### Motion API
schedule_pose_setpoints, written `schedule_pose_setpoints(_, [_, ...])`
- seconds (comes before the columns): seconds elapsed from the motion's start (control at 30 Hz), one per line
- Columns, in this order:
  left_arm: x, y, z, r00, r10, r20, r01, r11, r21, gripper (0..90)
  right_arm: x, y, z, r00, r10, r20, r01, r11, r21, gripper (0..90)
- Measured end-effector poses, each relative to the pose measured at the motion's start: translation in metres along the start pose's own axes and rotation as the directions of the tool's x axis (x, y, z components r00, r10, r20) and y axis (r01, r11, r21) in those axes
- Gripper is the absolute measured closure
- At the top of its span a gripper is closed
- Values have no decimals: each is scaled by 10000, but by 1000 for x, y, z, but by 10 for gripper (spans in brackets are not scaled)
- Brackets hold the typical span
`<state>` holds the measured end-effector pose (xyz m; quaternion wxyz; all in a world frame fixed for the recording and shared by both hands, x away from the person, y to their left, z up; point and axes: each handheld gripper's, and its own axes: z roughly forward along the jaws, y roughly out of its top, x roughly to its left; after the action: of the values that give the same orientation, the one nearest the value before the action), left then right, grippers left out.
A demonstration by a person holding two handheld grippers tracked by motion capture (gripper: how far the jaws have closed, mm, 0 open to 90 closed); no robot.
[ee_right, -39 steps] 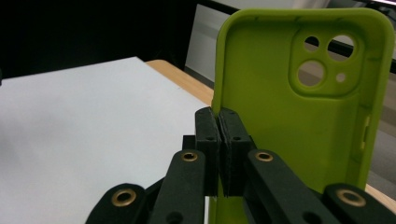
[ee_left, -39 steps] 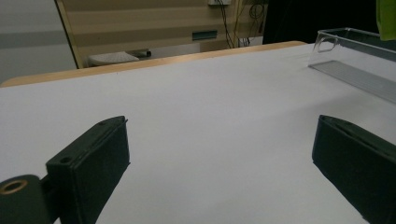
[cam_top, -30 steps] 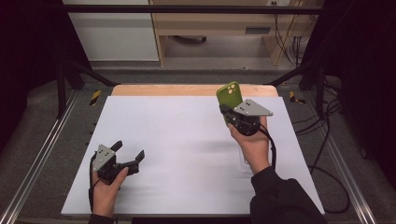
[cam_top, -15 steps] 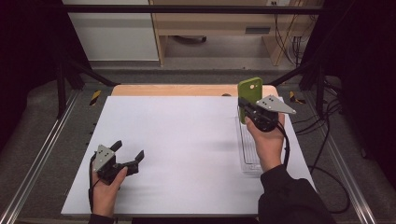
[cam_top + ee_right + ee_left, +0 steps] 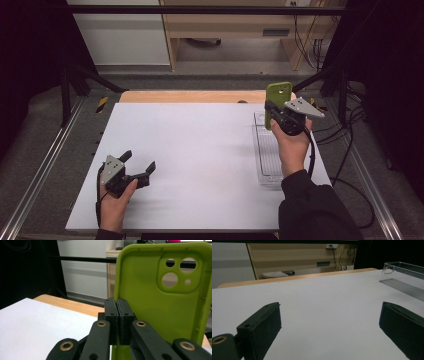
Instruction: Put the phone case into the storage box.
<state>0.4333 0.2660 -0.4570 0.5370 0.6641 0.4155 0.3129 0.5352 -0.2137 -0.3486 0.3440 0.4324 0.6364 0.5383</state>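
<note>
A lime-green phone case point(image 5: 278, 95) stands upright in the air at the table's far right. My right gripper point(image 5: 270, 113) is shut on its side edge. In the right gripper view the two black pads point(image 5: 111, 312) pinch the left rim of the phone case point(image 5: 155, 302), whose camera cut-outs sit at the top right. The case hangs above the far end of a clear plastic tray point(image 5: 266, 177). My left gripper point(image 5: 138, 161) rests low at the near left of the white table point(image 5: 200, 150), jaws wide apart with nothing between them point(image 5: 329, 312).
The clear plastic tray point(image 5: 402, 272) lies lengthwise along the table's right side. A wooden strip point(image 5: 200, 96) borders the far edge. Metal rails point(image 5: 45, 165) run along both sides, and cables lie on the floor to the right.
My right hand has carried the green case to the right, from over the middle-right of the table to above the tray's far end. The left gripper has stayed put.
</note>
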Motion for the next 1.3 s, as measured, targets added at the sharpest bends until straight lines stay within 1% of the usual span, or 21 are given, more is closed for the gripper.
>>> schedule_pose_setpoints(0.3, [0, 0, 0, 10000, 35, 40, -35, 10000, -47, 36, -4, -2, 10, 9993, 320, 178, -321, 9995, 23, 884])
schedule_pose_setpoints(0.43, [-1, 0, 0, 10000, 41, 53, -41, 10000, -43, 36, -5, -2, 12, 9986, 360, 390, -354, 9993, -157, 884])
schedule_pose_setpoints(0.63, [-1, 0, 0, 9999, 67, 77, -66, 10000, -68, 36, -9, -5, 20, 9968, 445, 668, -437, 9990, -130, 884])
schedule_pose_setpoints(0.8, [-1, 0, 1, 9999, 70, 101, -69, 9999, -92, 36, -12, -10, 30, 9950, 511, 858, -512, 9987, -12, 884])
schedule_pose_setpoints(1.07, [-1, 0, 1, 9999, 98, 110, -96, 9999, -104, 36, -14, -18, 48, 9940, 558, 937, -584, 9980, 254, 884])
schedule_pose_setpoints(1.2, [-1, 0, 0, 9999, 58, 100, -57, 9999, -151, 36, -17, -22, 57, 9927, 821, 884, -852, 9958, 323, 884])
schedule_pose_setpoints(1.3, [-1, 0, 1, 9999, 85, 120, -84, 9999, -122, 36, -19, -24, 64, 9912, 890, 983, -921, 9953, 282, 884])
